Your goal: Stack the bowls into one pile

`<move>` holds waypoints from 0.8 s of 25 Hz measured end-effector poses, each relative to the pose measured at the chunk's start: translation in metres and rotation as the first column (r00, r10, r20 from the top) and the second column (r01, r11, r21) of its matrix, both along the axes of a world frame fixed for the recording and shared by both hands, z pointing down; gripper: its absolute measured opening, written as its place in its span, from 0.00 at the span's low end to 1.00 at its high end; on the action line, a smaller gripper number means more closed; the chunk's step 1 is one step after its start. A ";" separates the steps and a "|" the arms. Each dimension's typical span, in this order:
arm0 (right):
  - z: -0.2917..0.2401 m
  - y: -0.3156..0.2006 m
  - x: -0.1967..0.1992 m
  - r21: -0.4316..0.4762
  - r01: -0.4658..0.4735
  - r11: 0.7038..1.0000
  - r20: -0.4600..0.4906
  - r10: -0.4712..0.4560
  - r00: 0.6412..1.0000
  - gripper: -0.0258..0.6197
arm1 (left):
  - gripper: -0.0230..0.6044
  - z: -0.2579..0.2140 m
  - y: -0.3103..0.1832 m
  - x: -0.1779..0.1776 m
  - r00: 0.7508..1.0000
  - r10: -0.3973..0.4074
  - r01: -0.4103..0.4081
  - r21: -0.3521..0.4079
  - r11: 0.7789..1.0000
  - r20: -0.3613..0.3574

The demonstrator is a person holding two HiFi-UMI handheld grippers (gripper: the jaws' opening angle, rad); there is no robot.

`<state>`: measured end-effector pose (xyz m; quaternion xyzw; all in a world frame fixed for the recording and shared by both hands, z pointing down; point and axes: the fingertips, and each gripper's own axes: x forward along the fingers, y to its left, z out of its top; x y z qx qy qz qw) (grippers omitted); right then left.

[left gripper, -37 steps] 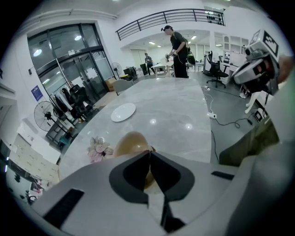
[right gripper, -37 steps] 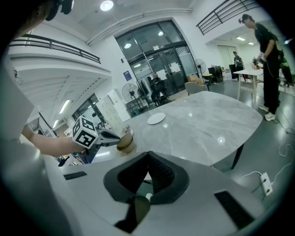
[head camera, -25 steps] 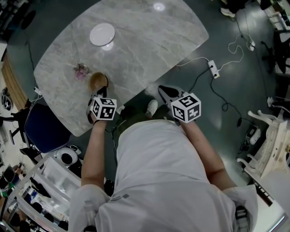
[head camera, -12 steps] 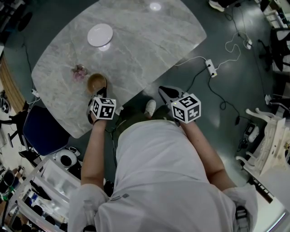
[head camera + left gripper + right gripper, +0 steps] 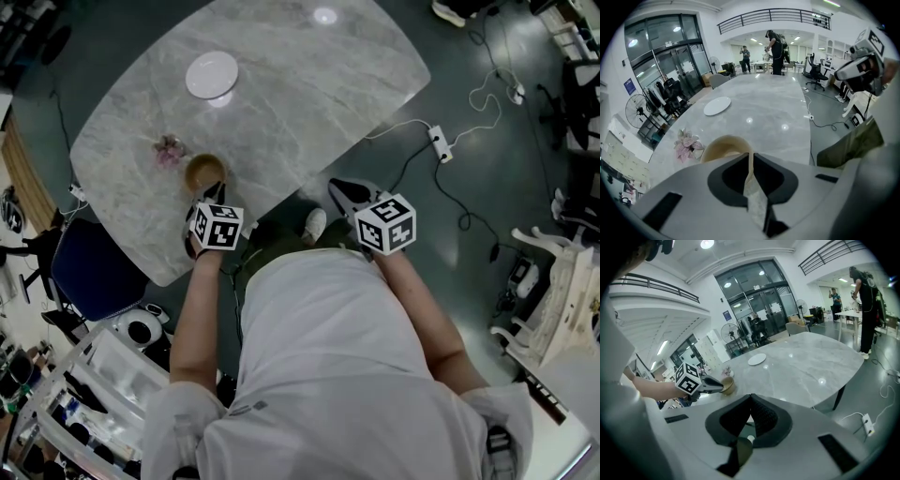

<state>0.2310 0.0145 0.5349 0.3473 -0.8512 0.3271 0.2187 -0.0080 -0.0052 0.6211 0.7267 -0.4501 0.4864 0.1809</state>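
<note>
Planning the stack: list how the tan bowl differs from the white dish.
The tan bowl is deep; the white dish looks shallow, nearly flat. The left gripper grips the tan bowl's rim; nothing touches the white dish. The tan bowl is near the table edge, the white dish farther in. Both are round.

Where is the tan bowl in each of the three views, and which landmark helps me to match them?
Head view: the tan bowl lies left of centre on the marble table, at the left claw.
Left gripper view: lower centre, its rim pinched between the left claw's jaws.
Right gripper view: small, left of centre.
Shared landmark: the white dish, farther along the table.
</note>
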 end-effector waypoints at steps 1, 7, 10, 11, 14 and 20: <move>0.000 0.000 -0.002 0.002 0.003 1.000 0.002 -0.003 1.000 0.05 | 0.06 -0.002 0.000 0.000 1.000 0.000 0.000 0.002 1.000 -0.003; -0.004 -0.008 -0.021 0.019 0.037 0.999 0.021 -0.038 0.999 0.05 | 0.06 -0.019 -0.005 -0.006 0.999 -0.042 0.044 0.042 0.998 -0.031; -0.009 -0.011 -0.035 0.034 0.065 0.997 0.032 -0.066 0.997 0.05 | 0.06 -0.030 -0.005 -0.011 0.996 -0.063 0.067 0.060 0.996 -0.067; -0.011 -0.011 -0.040 0.039 0.076 0.996 0.036 -0.077 0.996 0.05 | 0.05 -0.034 -0.005 -0.012 0.995 -0.067 0.072 0.064 0.995 -0.078; -0.018 -0.015 -0.055 0.059 0.112 0.992 0.044 -0.115 0.992 0.05 | 0.04 -0.049 -0.007 -0.015 0.991 -0.074 0.084 0.091 0.992 -0.110; -0.046 -0.025 -0.087 0.109 0.171 0.979 0.074 -0.179 0.981 0.05 | 0.04 -0.087 -0.010 -0.025 0.979 -0.103 0.132 0.156 0.979 -0.178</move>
